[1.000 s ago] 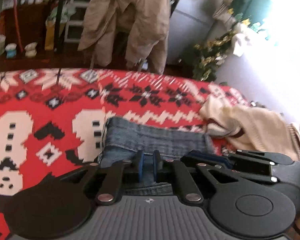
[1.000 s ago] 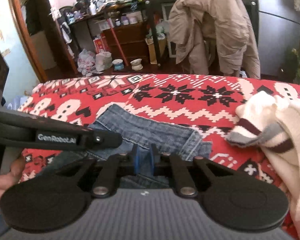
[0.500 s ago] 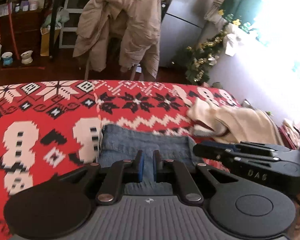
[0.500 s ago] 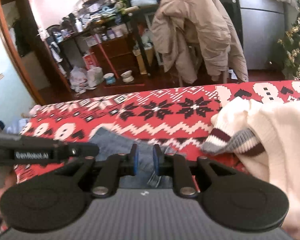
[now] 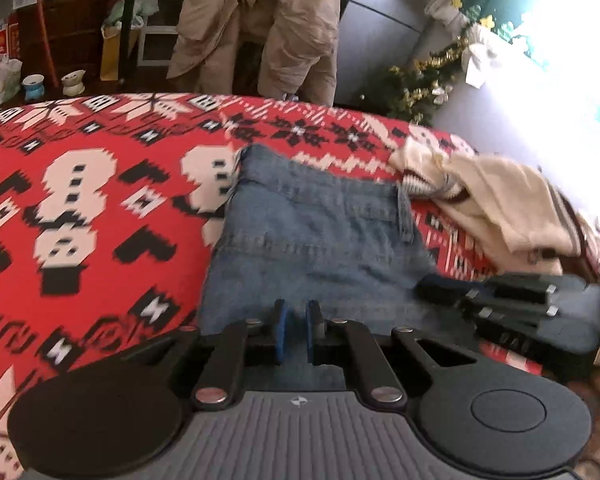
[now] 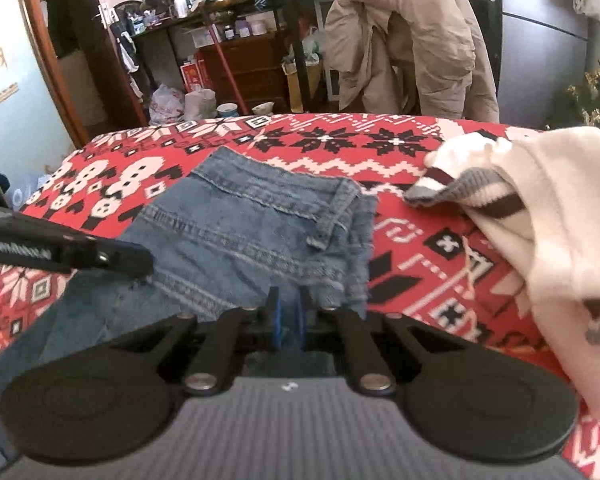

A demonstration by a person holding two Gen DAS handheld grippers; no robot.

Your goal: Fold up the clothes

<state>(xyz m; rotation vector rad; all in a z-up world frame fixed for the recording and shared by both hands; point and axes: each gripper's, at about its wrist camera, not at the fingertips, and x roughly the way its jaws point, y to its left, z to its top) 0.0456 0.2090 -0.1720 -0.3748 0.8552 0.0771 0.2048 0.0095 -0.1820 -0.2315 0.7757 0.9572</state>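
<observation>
1. Looking at your left gripper (image 5: 296,308), you see its blue pads standing close together with only a thin slot between them. Denim shows through the slot, but I cannot tell whether cloth is really pinched there.
2. Your right gripper (image 6: 287,300) looks the same: pads almost together and a narrow slot. It cannot be told whether it grips anything.
3. The jeans (image 5: 320,236) lie as a folded panel on the red patterned blanket (image 5: 100,200), about midway between its left and right edges. Their near part runs under both grippers.
4. A second ago the denim showed in both views as a shorter band. Now it reaches higher in the frames, and a seam and a belt loop at its right side read clearly. My judgement is that both grippers have drawn back and tipped over the near part.
5. For the task this means the jeans rest flat in layers. Whether one more fold is wanted, these views do not settle.
6. The cream sweater (image 5: 500,200) lies crumpled near the blanket's right edge, apart from the jeans.
</observation>
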